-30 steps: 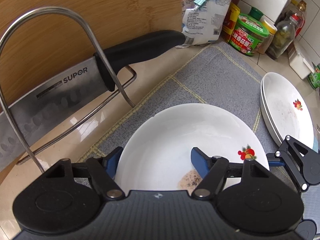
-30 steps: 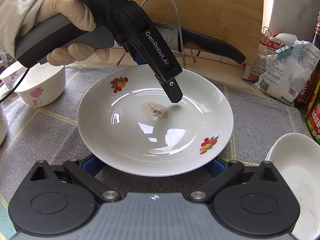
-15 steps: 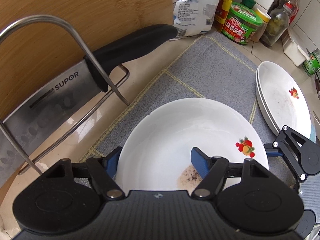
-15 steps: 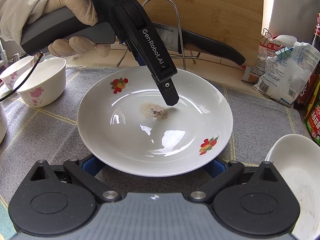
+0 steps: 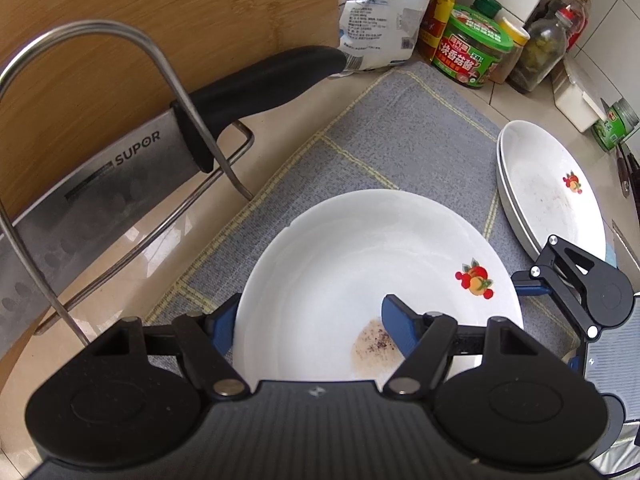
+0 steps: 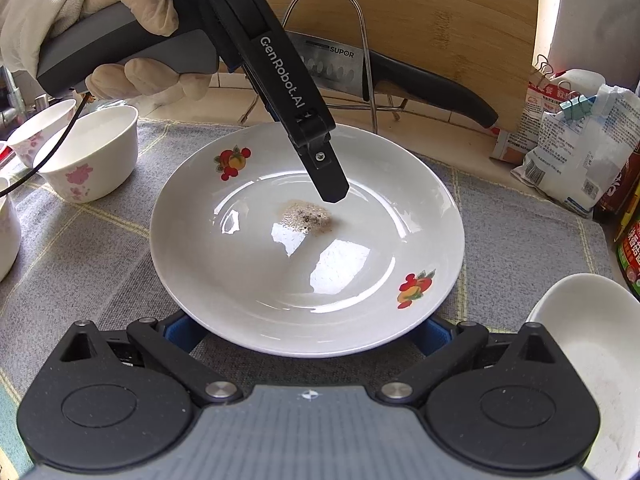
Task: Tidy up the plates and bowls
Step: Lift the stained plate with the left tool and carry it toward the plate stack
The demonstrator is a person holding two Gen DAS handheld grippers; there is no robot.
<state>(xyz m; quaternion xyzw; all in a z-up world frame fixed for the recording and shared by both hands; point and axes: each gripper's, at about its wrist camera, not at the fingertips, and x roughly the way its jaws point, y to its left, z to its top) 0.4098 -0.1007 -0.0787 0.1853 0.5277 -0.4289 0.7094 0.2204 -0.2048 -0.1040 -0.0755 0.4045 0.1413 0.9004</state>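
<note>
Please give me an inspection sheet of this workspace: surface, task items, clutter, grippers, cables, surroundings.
Surface: grey mat on a beige counter.
Task items: soiled plate; stacked plates; floral bowl.
Clutter: cleaver in a wire rack; jars and bags.
Grippers: left gripper straddling the plate's rim, one finger inside; right gripper open at its near edge.
Cables: black cable over the bowl.
Surroundings: upright cutting board.

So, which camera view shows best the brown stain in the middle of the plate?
The right wrist view shows it best: the brown stain lies fully visible at the centre of the plate, just below a fingertip of the left gripper. In the left wrist view, the blue finger pad partly hides the stain.
</note>
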